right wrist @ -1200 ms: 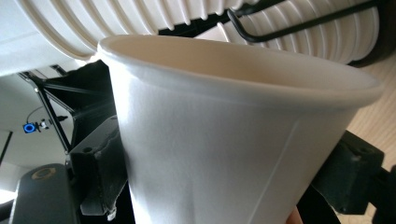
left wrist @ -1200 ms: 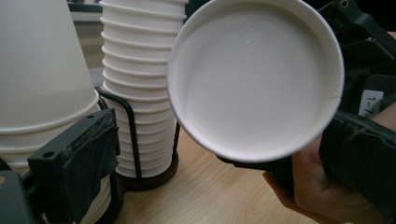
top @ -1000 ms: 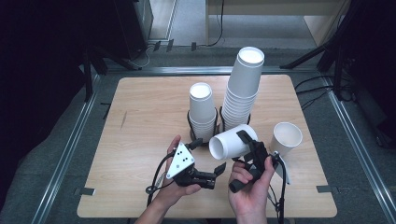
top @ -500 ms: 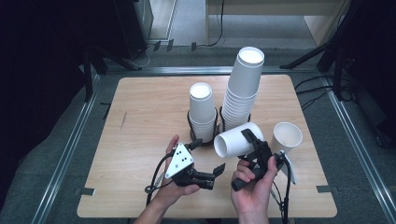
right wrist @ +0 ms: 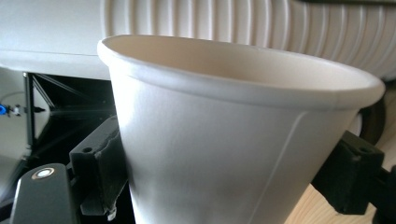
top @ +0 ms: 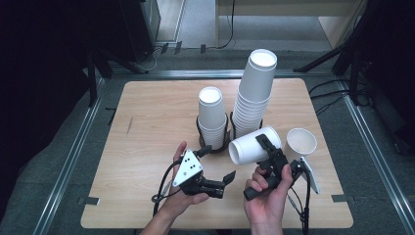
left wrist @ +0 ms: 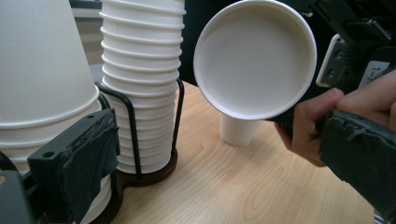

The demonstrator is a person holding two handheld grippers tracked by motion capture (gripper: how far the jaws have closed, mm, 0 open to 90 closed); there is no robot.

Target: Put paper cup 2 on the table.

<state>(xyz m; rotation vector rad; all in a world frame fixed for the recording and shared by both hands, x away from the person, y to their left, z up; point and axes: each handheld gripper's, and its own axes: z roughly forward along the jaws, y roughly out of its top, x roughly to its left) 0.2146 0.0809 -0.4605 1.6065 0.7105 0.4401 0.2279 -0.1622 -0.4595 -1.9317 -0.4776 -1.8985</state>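
the right gripper holds a white paper cup lying on its side above the counter, its open mouth turned left toward the left gripper. in the right gripper view the two black jaws press on either side of the cup's wall, so they are closed on it. the cup hangs just near of the two black wire holders at the middle of the counter, close to them but not resting on anything.

the left gripper sits at the near middle, its jaws spread wide with nothing between them; the far jaw tip is just beside the base of the short stack of cups. right of that stack stands the tall stack of cups, leaning a little to the right. a single paper cup stands upright on the counter at the right, mouth up, just beside the held cup. in the left gripper view the held cup's round mouth faces the camera, with the person's right hand behind it.
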